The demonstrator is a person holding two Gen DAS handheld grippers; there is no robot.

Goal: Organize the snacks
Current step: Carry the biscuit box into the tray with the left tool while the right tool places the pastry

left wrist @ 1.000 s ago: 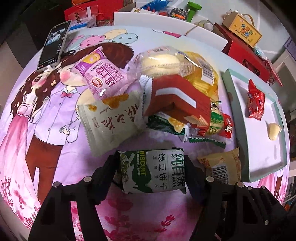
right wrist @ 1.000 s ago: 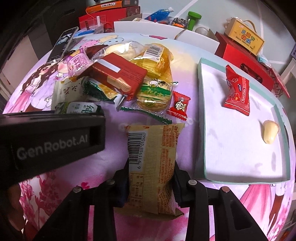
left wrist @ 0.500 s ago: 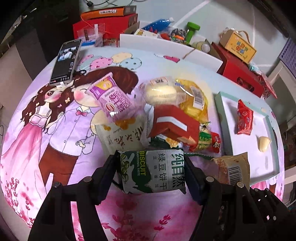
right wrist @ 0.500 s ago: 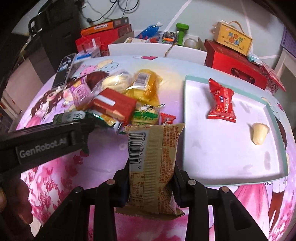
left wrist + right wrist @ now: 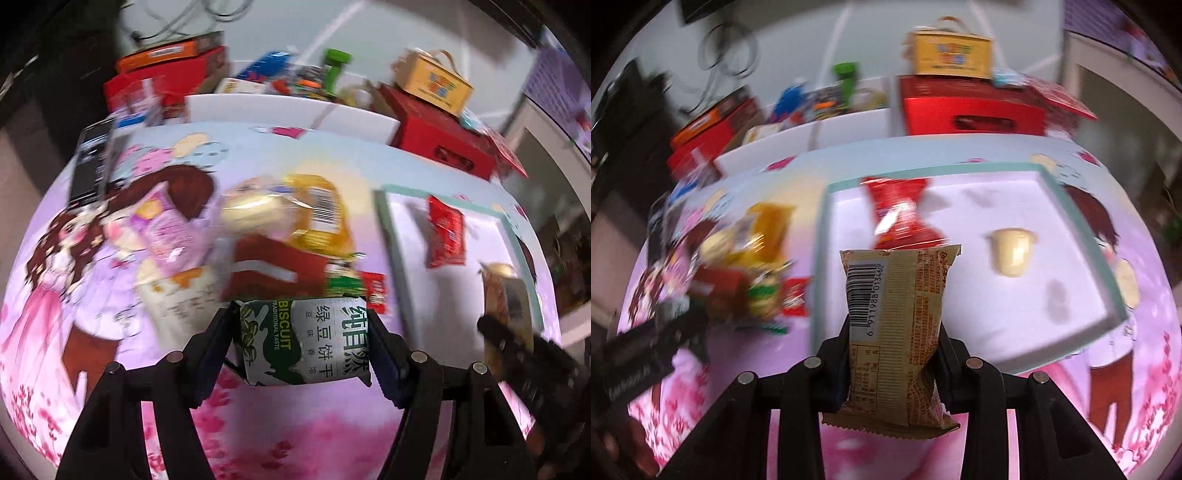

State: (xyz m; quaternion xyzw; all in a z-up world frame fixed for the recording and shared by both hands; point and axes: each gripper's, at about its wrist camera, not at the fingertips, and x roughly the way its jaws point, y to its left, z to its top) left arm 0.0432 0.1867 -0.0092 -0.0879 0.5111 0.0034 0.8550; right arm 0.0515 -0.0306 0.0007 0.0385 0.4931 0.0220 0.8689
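1. Left wrist view: the left gripper (image 5: pixel 303 345) is clamped on the green biscuit pack (image 5: pixel 304 341), held above the cloth (image 5: pixel 110 295), near the snack pile (image 5: pixel 280 243). The tray (image 5: pixel 388 236) lies to the right, holding a red packet (image 5: pixel 445 236).
2. Right wrist view: the right gripper (image 5: pixel 894 354) is clamped on the tan pack (image 5: pixel 895 325), upright above the tray's (image 5: pixel 820 258) near edge, with a pale jelly cup (image 5: pixel 1010 253) beyond.
3. Step, as I judge it: carrying both packs to the tray. Next: lower each onto bare tray floor, then open the fingers.

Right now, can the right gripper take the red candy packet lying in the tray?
Probably not yet: the right gripper is shut on the gold snack packet. The red candy packet lies uncovered in the tray.
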